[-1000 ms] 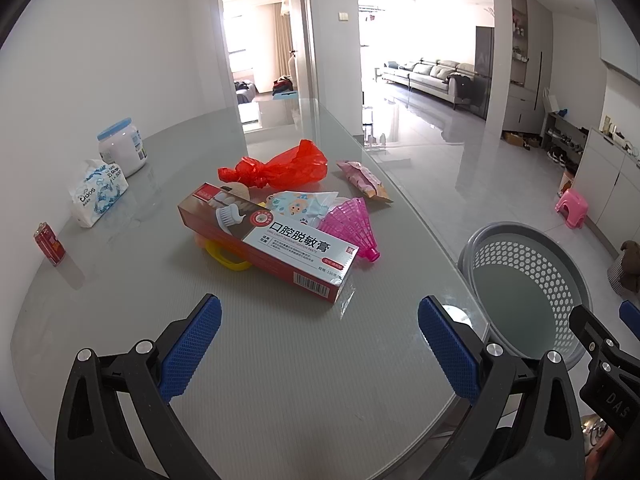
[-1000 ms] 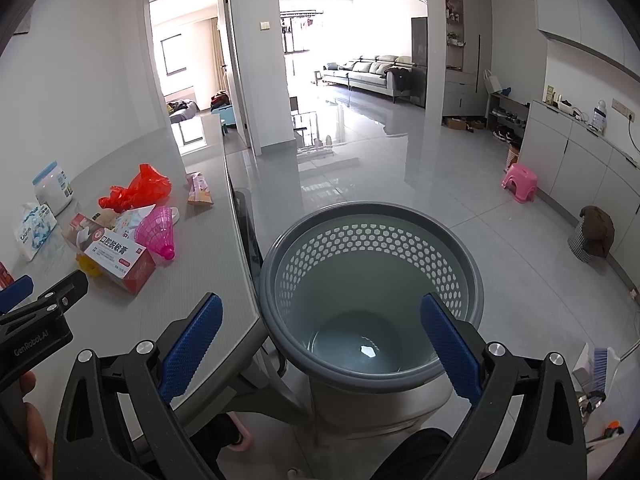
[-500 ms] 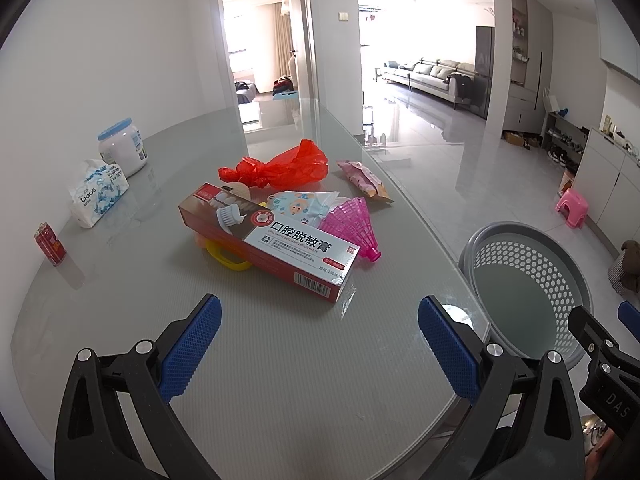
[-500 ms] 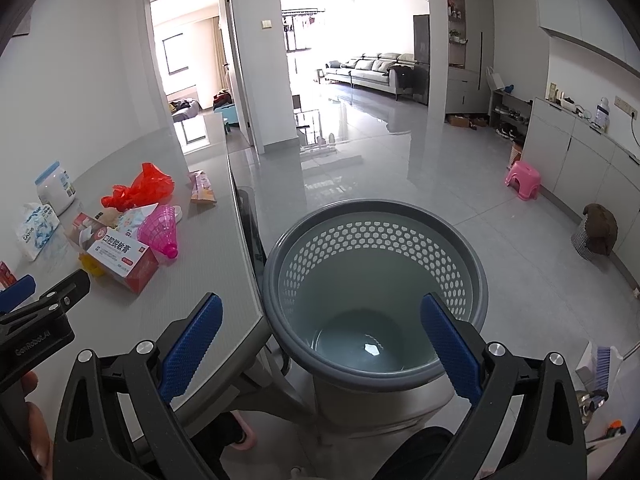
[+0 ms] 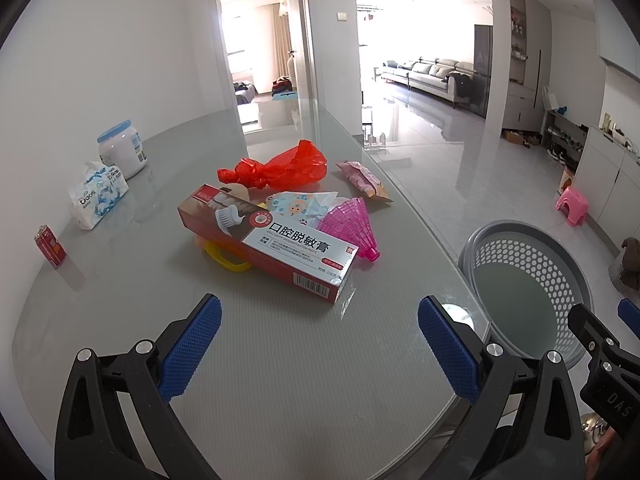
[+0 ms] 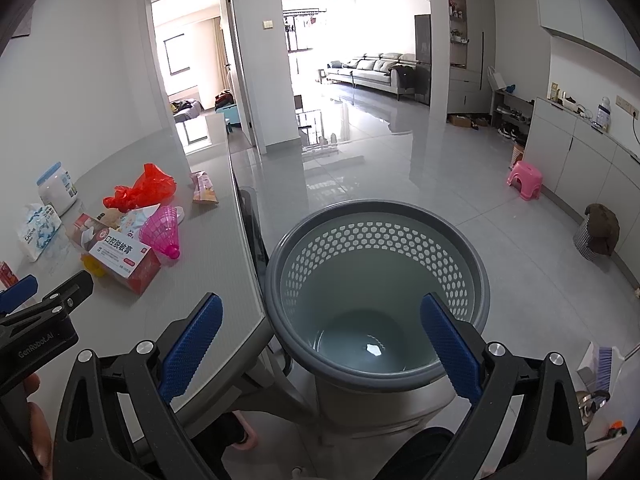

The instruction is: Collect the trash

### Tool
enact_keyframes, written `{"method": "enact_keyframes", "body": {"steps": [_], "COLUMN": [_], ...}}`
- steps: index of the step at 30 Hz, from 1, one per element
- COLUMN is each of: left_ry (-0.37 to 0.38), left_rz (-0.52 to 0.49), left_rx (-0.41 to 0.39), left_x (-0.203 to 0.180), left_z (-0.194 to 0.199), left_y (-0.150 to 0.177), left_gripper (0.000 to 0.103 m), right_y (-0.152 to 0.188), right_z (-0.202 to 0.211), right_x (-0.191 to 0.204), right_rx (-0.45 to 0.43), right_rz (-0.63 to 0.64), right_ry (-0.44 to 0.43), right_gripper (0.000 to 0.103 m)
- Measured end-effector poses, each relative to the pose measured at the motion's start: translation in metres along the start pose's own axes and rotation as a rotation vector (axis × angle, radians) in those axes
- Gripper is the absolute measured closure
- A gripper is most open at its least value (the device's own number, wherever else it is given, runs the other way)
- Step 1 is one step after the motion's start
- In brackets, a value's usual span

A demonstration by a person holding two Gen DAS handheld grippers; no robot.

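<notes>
Blue pads of your left gripper (image 5: 319, 354) are spread wide with nothing between them; the right gripper (image 6: 320, 354) gapes equally over the grey basket (image 6: 476, 280). Reach first for the toothpaste box (image 5: 267, 243), mid-table, printed 口腔脱敏膏; pinch its narrow sides. Grippers read "GenRobot.AI", "DAS".

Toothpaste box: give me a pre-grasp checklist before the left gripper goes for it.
1. Left gripper open and holding nothing: ok.
2. Toothpaste box fully in view ahead of the fingers, top unobstructed: ok.
3. Box free of neighbours: not ok; it lies on a yellow item and touches the pink shuttlecock.
4. Basket has room and stands beside the table: ok.
5. Right gripper open, over the basket, away from the box: ok.
6. Box empty or full: cannot tell.
</notes>
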State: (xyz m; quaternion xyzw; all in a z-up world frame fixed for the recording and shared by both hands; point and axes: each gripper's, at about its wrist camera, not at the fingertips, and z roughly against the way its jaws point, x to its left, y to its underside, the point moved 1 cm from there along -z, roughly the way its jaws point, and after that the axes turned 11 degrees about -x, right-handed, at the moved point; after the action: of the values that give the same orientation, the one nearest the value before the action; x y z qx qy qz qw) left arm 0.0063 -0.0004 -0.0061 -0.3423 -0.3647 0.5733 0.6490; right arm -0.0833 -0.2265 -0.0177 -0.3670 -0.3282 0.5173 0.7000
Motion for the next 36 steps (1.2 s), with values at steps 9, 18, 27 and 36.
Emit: {"method": "enact_keyframes", "body": {"steps": [9,18,27,36], "left_ry": [-0.015,-0.145,-0.215,-0.184], "left_rz": [0.034,0.063,0.124,0.165], "left_rx": [0.018,0.074,0.058,0.071], "left_x": [0.02,0.087,0.134,0.137], "left_z": [-0.01,-0.033,-0.043,-0.063], "left_y": [0.01,0.027,0.027,0.023], "left_gripper": [0.006,0.006,0.006,0.006], "right_y": [0.003,0.014,0.004,-0.022], "right_z": [-0.01,-0.036,-0.063,-0.116], "right_x": [0.01,0.061,0.111,0.13], "right_rx": [0.016,0.076,0.086,0.109], "right_rz": [0.003,0.075,0.142,0.142], "right_ry": [-0.07,-0.226,-0.324,-0.316], "right_gripper": [0.008,0.008,0.008,0.008]}}
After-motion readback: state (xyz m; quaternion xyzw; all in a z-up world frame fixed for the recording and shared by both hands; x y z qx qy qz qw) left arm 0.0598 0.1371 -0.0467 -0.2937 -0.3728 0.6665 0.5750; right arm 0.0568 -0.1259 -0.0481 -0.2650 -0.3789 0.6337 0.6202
